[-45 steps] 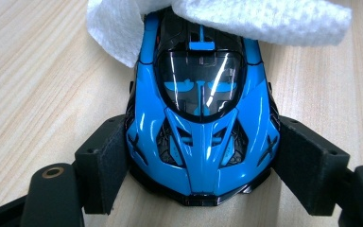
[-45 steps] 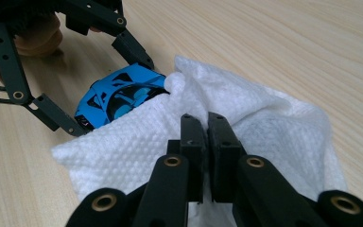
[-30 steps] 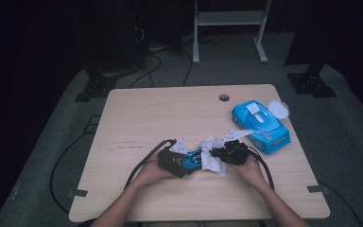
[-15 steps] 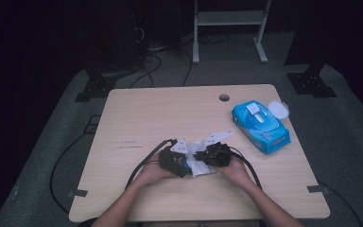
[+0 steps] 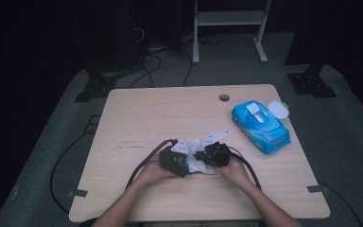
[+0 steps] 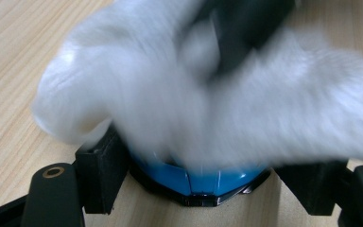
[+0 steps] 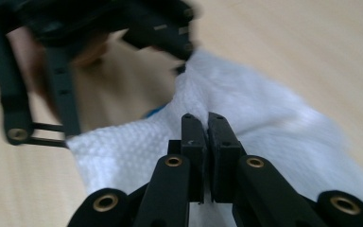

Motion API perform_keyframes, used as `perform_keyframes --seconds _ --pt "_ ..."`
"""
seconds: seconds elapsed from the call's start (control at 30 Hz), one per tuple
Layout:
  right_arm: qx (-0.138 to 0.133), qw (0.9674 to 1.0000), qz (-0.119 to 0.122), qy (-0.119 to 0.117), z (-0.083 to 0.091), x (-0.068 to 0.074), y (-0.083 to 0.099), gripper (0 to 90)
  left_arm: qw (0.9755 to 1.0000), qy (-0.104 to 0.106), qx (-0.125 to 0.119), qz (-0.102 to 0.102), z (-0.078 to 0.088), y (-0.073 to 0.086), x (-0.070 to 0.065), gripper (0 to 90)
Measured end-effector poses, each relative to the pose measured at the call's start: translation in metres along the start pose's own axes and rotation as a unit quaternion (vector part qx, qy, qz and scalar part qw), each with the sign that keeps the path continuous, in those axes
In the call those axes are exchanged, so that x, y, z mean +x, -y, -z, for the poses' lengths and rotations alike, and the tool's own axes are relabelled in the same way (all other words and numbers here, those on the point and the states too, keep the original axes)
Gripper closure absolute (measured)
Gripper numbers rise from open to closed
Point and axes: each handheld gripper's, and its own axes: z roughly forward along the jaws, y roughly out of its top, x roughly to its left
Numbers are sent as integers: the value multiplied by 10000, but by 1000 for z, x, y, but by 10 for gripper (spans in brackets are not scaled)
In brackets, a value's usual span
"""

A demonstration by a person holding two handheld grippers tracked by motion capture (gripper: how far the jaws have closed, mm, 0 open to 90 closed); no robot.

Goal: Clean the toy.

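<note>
Step in hand, as judged: wiping a small blue object with a white wipe.

Left gripper [image 6: 198, 189]: fingers [image 6: 99, 175] set fairly wide, clamped on the blue object [image 6: 203, 182], one pad on each flank. The object sits between them, low against the counter [image 5: 137, 118].

Right gripper [image 7: 207, 142]: fingers [image 7: 193, 156] pinched shut on a fold of the wipe [image 7: 260, 123]. The wipe drapes over the object's top, just ahead of the left fingers and touching them. In the high view both grippers meet near the counter's front edge, left [image 5: 174, 162], right [image 5: 213, 154].

To do it well: keep the left grip steady so the object does not twist out; drag the wipe across the top in short strokes, pinch kept tight so the fold does not slip. Shift the wipe to reach the flanks hidden beside the left pads.

Room: open counter beyond and to the left of the fingers. The wipes pack [image 5: 260, 125] lies well off past the right fingers, lid open. Cables trail back toward the front edge; keep strokes clear of them.
</note>
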Motion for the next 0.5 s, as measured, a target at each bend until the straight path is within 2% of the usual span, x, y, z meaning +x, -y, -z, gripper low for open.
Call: perform_keyframes --seconds 0.03,0.13,0.2,0.27,0.43,0.5 --pt "62 9995 38 -296 -14 9 -2 859 10000 -2 -31 42 0 0 0 241" --pt "106 9994 -17 -332 -20 11 -7 859 10000 6 -23 22 0 0 0 241" --pt "138 9998 -71 -159 -20 8 -9 859 10000 1 -11 -5 0 0 0 241" --pt "69 9998 -169 -88 -16 0 -8 859 10000 5 9 -14 0 -1 0 241" --pt "-29 9983 -521 241 11 -25 3 860 10000 8 38 -50 0 -1 1 240" --pt "55 9982 -500 323 21 -31 10 860 10000 9 42 -71 0 -1 1 240"
